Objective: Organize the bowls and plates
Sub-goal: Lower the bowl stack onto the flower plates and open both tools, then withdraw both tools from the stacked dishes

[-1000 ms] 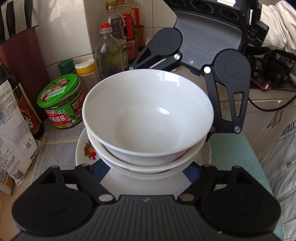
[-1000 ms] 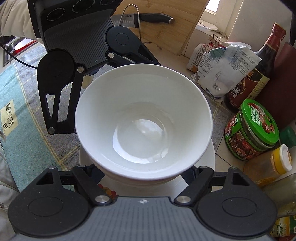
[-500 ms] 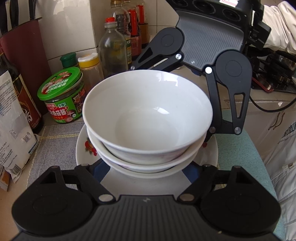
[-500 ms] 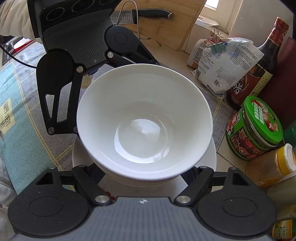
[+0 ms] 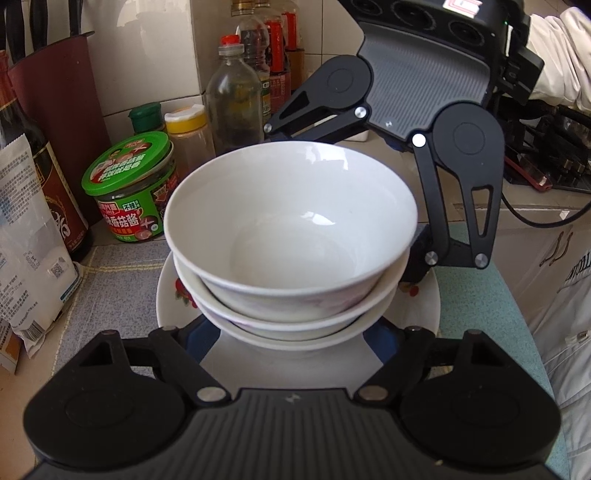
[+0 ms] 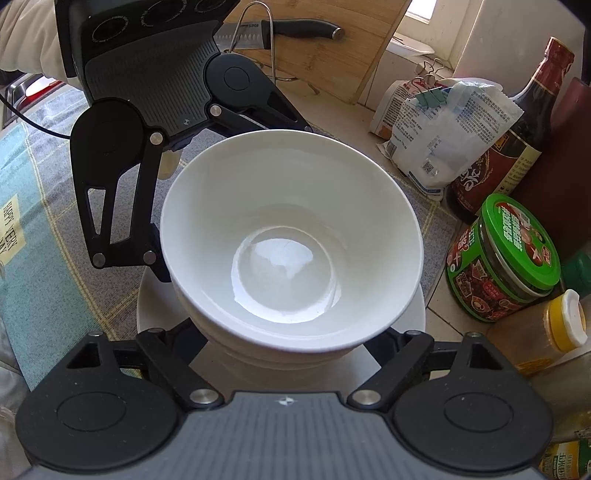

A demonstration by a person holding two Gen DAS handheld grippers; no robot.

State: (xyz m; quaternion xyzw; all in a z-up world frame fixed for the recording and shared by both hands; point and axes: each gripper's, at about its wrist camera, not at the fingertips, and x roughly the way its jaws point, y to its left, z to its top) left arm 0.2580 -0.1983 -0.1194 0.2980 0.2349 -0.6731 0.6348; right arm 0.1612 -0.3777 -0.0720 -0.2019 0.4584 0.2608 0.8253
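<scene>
Standing at the centre of both wrist views, a stack of white bowls (image 5: 291, 236) rests on a white plate (image 5: 168, 295) with a red fruit motif near its rim; the plate sits on a grey woven mat (image 5: 107, 291) on the counter. From the left wrist view at least three nested bowls can be counted. The left gripper (image 5: 291, 343) reaches in low from one side of the stack, its blue-padded fingers (image 5: 195, 338) flanking the base of the lowest bowl above the plate; its jaws have just been opening, and whether the pads touch the bowls cannot be told because the stack hides the tips. The right gripper (image 6: 291, 347) faces it from the opposite side, fingers likewise straddling the foot of the stack; its jaws have just been opening widely and appear to stand clear of the bowls, gripping nothing. Each gripper shows in the other's view behind the stack. A green-lidded jar (image 5: 131, 188) stands just beside the plate, with a yellow-capped bottle (image 5: 186, 136), a clear bottle (image 5: 234, 99) and a dark sauce bottle (image 6: 513, 147) near the tiled wall. A clipped white bag (image 6: 443, 136) lies close by. A knife (image 6: 284, 33) rests against a wooden board (image 6: 332, 62).
</scene>
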